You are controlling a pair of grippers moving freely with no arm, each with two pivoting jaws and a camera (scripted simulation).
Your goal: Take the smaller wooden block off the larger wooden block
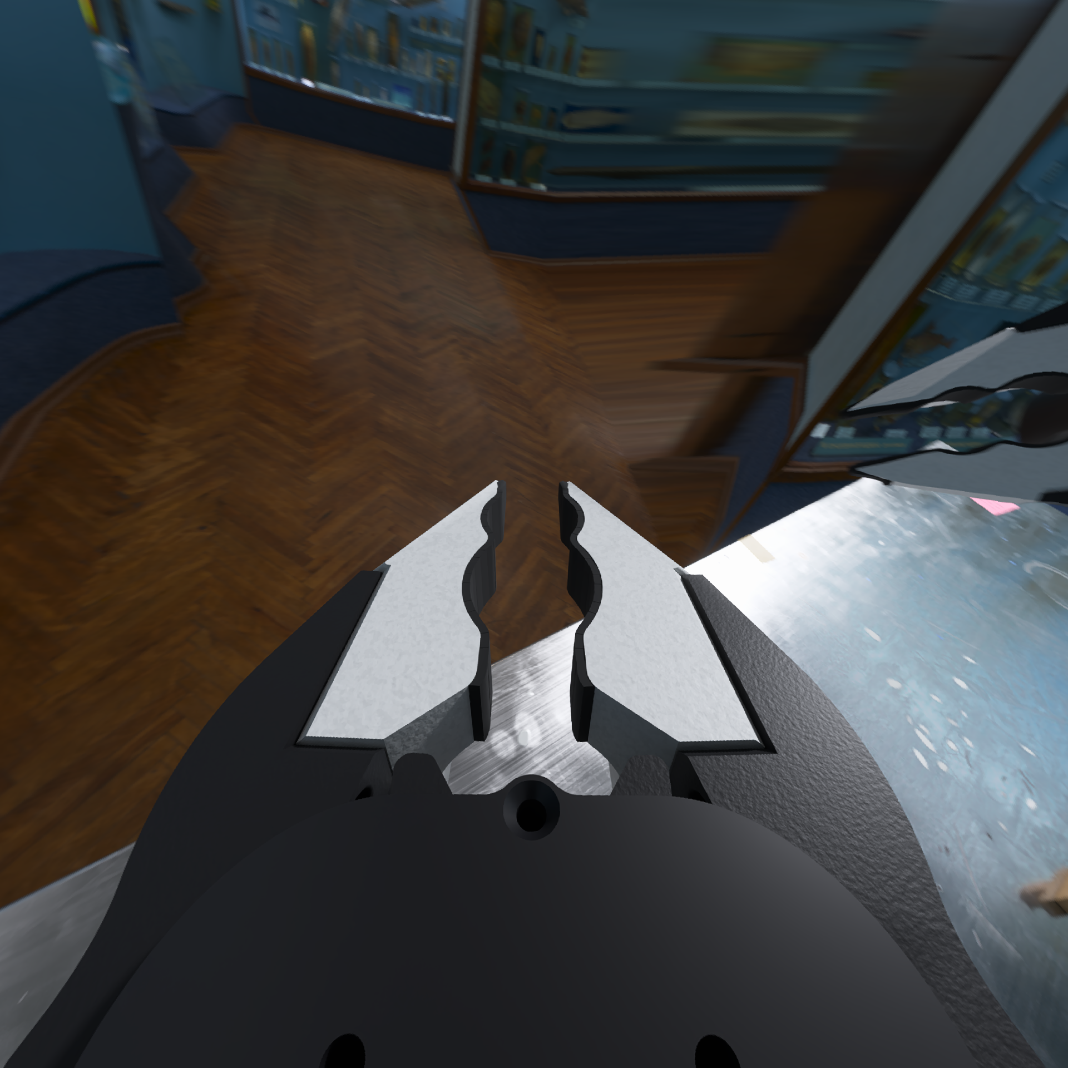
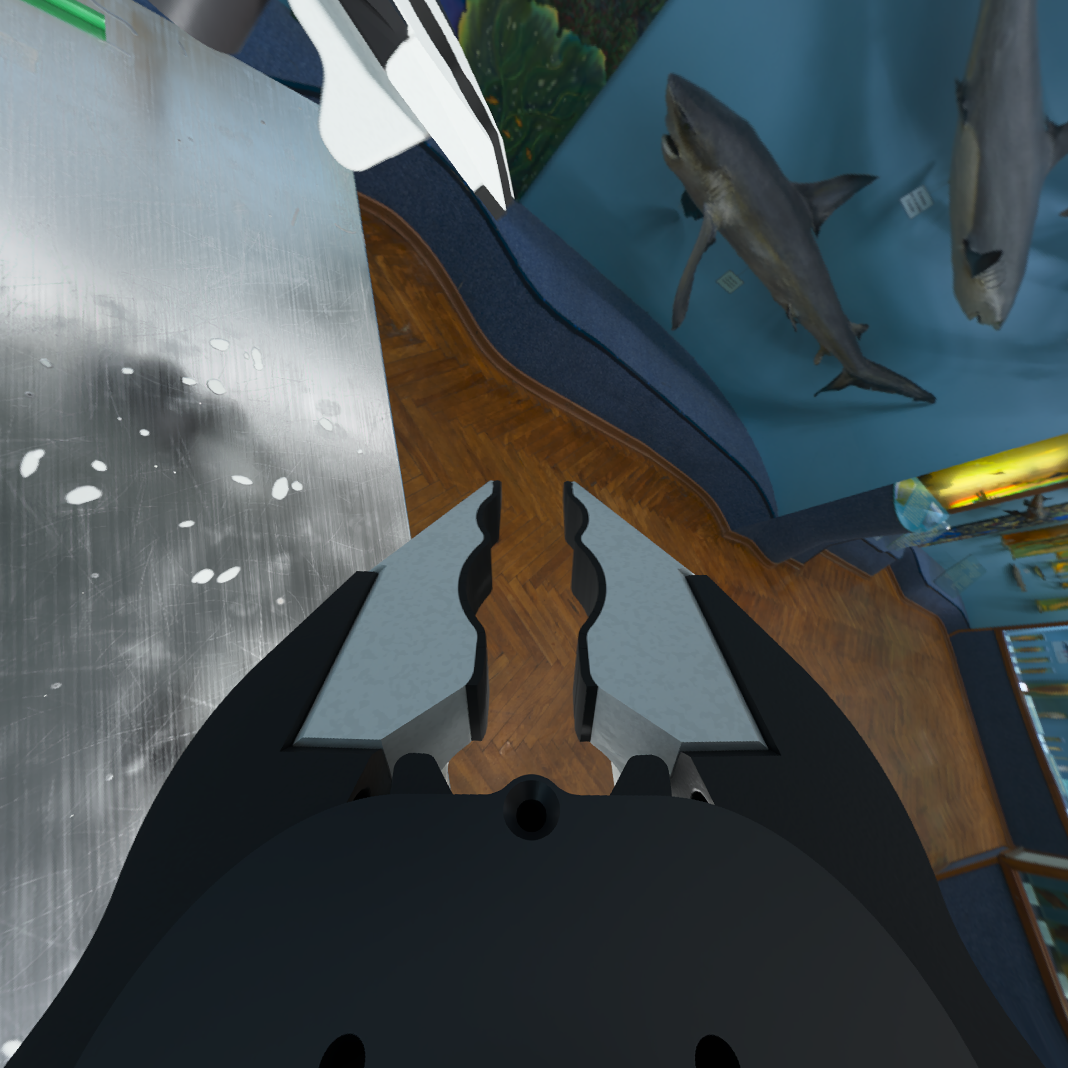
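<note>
A sliver of a wooden block shows at the far right edge of the left wrist view, on the metal table. I cannot tell which block it is. My left gripper is open and empty, pointing past the table's edge over the floor. My right gripper is open and empty, also out over the floor beside the table. No block shows in the right wrist view. The right gripper also shows at the right edge of the left wrist view, and the left one at the top of the right wrist view.
A pink slip and a pale strip lie on the far part of the table. A green strip lies at the table's top left. Wooden parquet floor and blue display cases surround the table. Shark models hang on a blue wall.
</note>
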